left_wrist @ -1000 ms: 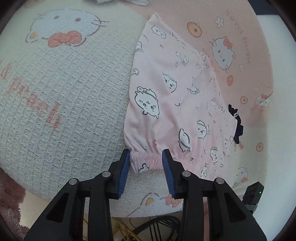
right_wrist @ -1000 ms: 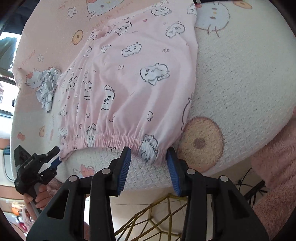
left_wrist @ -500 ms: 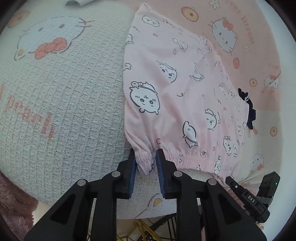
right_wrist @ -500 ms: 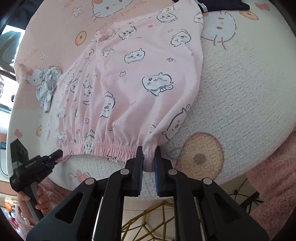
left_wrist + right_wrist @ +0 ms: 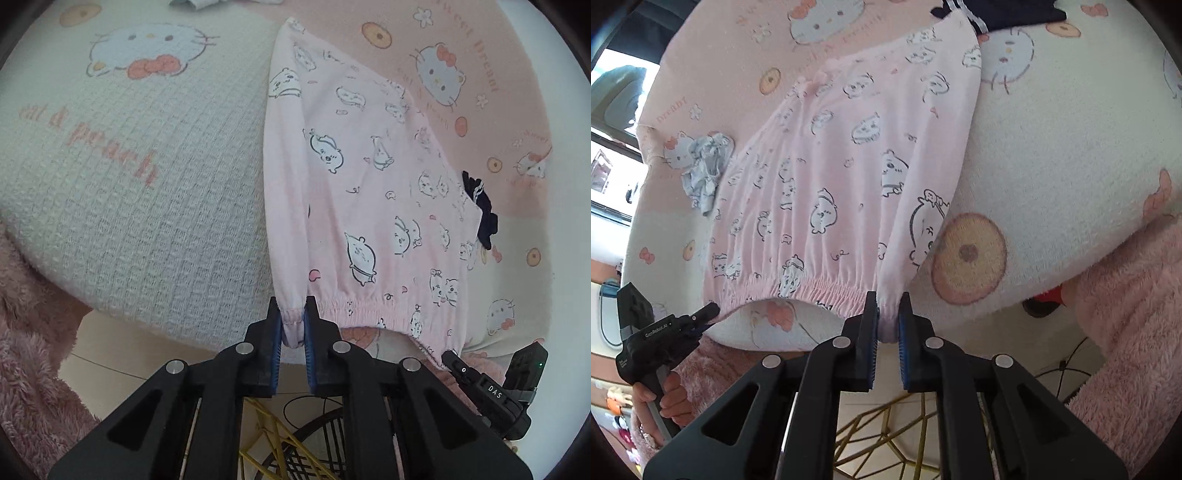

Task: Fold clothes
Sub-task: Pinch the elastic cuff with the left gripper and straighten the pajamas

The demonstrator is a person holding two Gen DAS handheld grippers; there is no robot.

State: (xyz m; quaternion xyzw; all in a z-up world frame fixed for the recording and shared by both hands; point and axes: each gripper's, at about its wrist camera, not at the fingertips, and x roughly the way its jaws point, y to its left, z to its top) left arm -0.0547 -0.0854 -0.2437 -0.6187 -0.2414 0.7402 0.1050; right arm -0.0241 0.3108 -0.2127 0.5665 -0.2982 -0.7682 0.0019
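The pink shorts lie spread flat on the blanket, their gathered waistband along its near edge and lifting slightly off it. Each end of that waistband is gripped. The left gripper is closing its jaws, the blue pads already pinching the left corner. The right gripper is clamped tight on the right corner. The far hem rests toward the middle of the blanket, by a dark garment; a crumpled pale cloth lies off to the left side.

As for progress, I judge the fold has barely begun: the shorts show no crease yet, only both near corners secured. What remains is probably to carry the waistband over toward the far hem, lay it down, let go, and perhaps fold once more. The other garments look untouched.
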